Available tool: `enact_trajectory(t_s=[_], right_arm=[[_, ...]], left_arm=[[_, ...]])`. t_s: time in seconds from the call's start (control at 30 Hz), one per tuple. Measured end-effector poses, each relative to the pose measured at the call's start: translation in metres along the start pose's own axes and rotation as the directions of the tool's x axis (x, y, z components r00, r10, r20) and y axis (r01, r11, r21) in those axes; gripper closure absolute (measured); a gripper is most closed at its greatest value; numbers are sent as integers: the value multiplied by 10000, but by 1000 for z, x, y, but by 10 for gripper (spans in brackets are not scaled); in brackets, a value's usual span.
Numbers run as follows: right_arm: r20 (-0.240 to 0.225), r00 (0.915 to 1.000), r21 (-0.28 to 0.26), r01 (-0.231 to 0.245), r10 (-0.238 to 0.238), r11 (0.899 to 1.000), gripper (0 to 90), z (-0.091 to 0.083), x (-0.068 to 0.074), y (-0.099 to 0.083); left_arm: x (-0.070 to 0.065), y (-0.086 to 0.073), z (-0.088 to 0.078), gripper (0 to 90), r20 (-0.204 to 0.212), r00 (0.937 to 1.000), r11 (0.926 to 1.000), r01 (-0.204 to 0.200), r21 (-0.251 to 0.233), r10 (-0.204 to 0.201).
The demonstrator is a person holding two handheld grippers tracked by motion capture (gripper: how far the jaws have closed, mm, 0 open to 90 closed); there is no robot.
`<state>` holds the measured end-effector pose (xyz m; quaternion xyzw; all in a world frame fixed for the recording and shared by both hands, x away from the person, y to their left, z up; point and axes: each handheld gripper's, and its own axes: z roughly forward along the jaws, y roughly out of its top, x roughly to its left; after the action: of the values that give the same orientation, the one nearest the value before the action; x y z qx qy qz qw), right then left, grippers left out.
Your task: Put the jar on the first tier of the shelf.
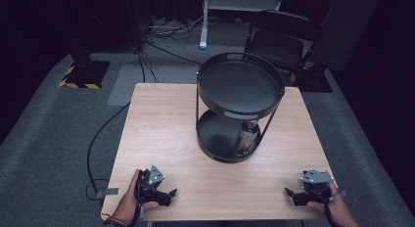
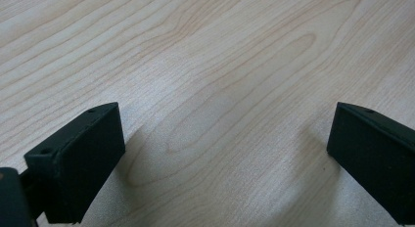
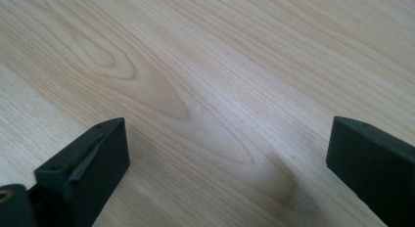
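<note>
A black two-tier round tray stand (image 1: 240, 84) stands on the far middle of the wooden table (image 1: 161, 134). A shiny metal cup (image 1: 246, 137) sits on its lower tier, at the right. My left gripper (image 1: 166, 195) rests near the table's front left corner, held by a hand, jaws wide apart with nothing between them. My right gripper (image 1: 292, 196) rests near the front right corner, likewise open and empty. In the left gripper view the gripper (image 2: 225, 153) hovers over bare wood; the right gripper (image 3: 227, 163) does the same in its own view.
A black folding chair (image 1: 281, 38) stands behind the table on grey carpet. A black cable (image 1: 98, 139) runs along the floor at the left. A yellow-and-black striped base (image 1: 80, 75) sits far left. Bare wood stretches between the grippers and the stand.
</note>
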<state>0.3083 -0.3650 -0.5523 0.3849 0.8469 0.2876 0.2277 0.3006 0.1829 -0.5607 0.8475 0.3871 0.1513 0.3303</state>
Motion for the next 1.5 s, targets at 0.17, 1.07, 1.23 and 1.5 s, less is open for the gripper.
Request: enact_trajectory(t_s=[0.17,1.07,1.23,1.5], right_arm=[[-324,9973,-238,-674,666,9974,6,1,-5,-7],[-917,9855,-423,-1474,1431,9882,0,4,-13,-16],[-905,9854,-431,-1485,1441,9880,0,4,-13,-15],[-906,9855,-435,-1481,1437,9880,0,4,-13,-15]], left_arm=[[0,0,0,4,3,10000,10000,1,-4,-1],[0,0,0,4,8,10000,10000,-6,-1,6],[0,0,0,4,11,10000,10000,-4,-3,4],[0,0,0,4,11,10000,10000,-7,-3,7]])
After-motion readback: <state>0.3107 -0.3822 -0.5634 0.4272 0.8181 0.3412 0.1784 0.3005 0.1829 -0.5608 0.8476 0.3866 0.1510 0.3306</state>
